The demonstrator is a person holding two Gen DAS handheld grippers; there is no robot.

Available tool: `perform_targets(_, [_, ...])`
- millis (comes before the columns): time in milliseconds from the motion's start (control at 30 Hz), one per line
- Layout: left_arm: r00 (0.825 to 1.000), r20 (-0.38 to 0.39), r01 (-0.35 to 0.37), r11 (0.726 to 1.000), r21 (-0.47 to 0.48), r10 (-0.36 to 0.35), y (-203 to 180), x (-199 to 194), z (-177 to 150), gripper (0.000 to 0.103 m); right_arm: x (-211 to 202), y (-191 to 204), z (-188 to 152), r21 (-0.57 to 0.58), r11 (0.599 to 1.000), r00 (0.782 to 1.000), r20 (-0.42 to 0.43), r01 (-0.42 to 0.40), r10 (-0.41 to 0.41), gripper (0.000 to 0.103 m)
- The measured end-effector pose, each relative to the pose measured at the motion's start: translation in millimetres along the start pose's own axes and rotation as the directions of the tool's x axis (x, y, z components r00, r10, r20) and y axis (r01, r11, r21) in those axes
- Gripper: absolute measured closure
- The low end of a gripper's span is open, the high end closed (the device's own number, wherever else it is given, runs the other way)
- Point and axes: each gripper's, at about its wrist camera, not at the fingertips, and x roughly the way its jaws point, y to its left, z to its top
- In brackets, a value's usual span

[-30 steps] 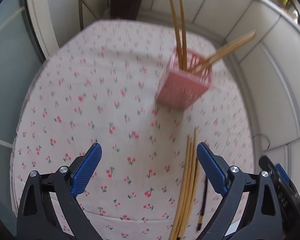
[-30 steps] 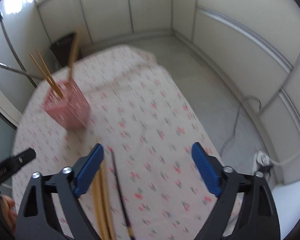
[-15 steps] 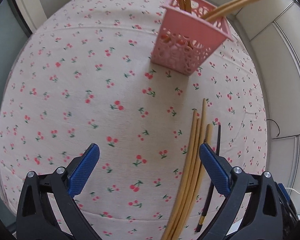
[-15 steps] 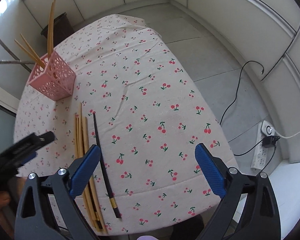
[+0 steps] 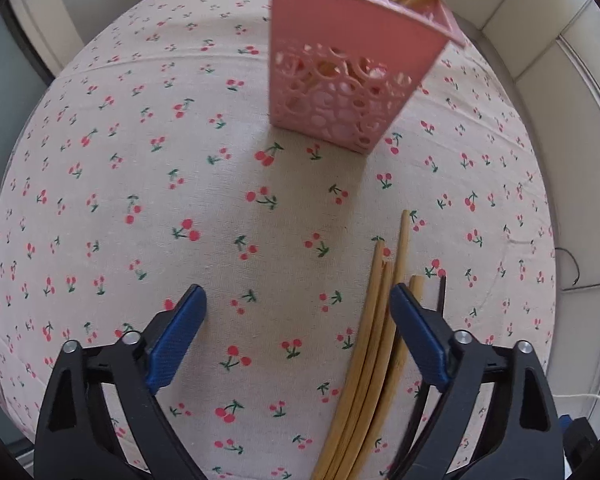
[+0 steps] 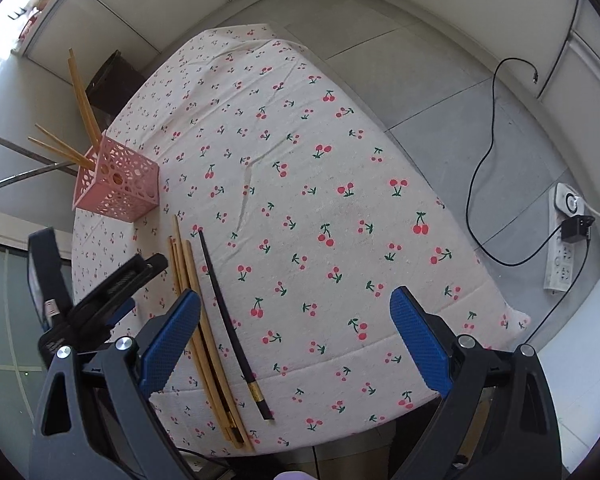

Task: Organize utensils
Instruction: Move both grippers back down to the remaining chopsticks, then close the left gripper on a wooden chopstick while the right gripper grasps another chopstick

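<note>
A pink perforated holder (image 5: 348, 68) stands on the cherry-print tablecloth (image 5: 180, 200) with several wooden chopsticks (image 6: 82, 100) upright in it; it also shows in the right wrist view (image 6: 116, 186). A bundle of wooden chopsticks (image 5: 376, 320) lies flat on the cloth, with a black chopstick (image 6: 228, 320) beside it. My left gripper (image 5: 298, 304) is open and empty low over the cloth, its right finger at the bundle. My right gripper (image 6: 296, 308) is open and empty, higher above the table; the bundle (image 6: 198, 320) lies by its left finger.
The table's near edge (image 6: 380, 412) and right edge drop to a tiled floor. A power strip (image 6: 566, 240) and black cable (image 6: 484, 168) lie on the floor to the right. A dark bin (image 6: 112, 80) stands beyond the far end.
My left gripper has come forward and down toward the holder and the lying chopsticks. My right gripper has risen and tilted to look down over the table. Both stayed open.
</note>
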Motion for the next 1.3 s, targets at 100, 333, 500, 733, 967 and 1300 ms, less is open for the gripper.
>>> perform_targets(100, [1.000, 0.001, -0.031, 0.999, 0.025, 0.031, -8.2, 6.4, -0.2, 0.023, -0.6, -0.2, 0.6, -0.001, 1.000, 1.000, -0.006, -0.014, 0.014, 0.010])
perform_targets(333, [1.000, 0.006, -0.013, 1.000, 0.016, 0.013, -9.1, 5.2, 3.6, 0.027, -1.1, 0.9, 1.1, -0.006, 1.000, 1.000, -0.008, -0.022, 0.022, 0.010])
perform_targets(500, [1.000, 0.002, -0.020, 0.999, 0.034, 0.020, -5.3, 4.2, 4.2, 0.029, 0.6, -0.7, 0.8, 0.008, 0.999, 0.999, -0.022, -0.031, 0.031, 0.010])
perform_targets(733, [0.998, 0.050, -0.055, 0.988, 0.146, 0.049, -30.9, 5.8, -8.0, 0.065, 3.1, -0.7, 1.4, 0.016, 1.000, 1.000, -0.018, -0.009, 0.010, 0.010])
perform_targets(967, [0.999, 0.020, 0.038, 0.991, 0.132, -0.041, -11.6, 2.4, -9.9, 0.098, 16.5, 4.9, 1.6, 0.050, 0.998, 0.997, -0.063, -0.048, 0.051, 0.010])
perform_targets(1300, [0.988, 0.064, 0.137, 0.988, 0.066, -0.142, 44.0, -56.2, -6.0, 0.098, 50.4, 59.9, 5.0, -0.024, 0.986, 0.983, -0.092, -0.164, 0.161, 0.033])
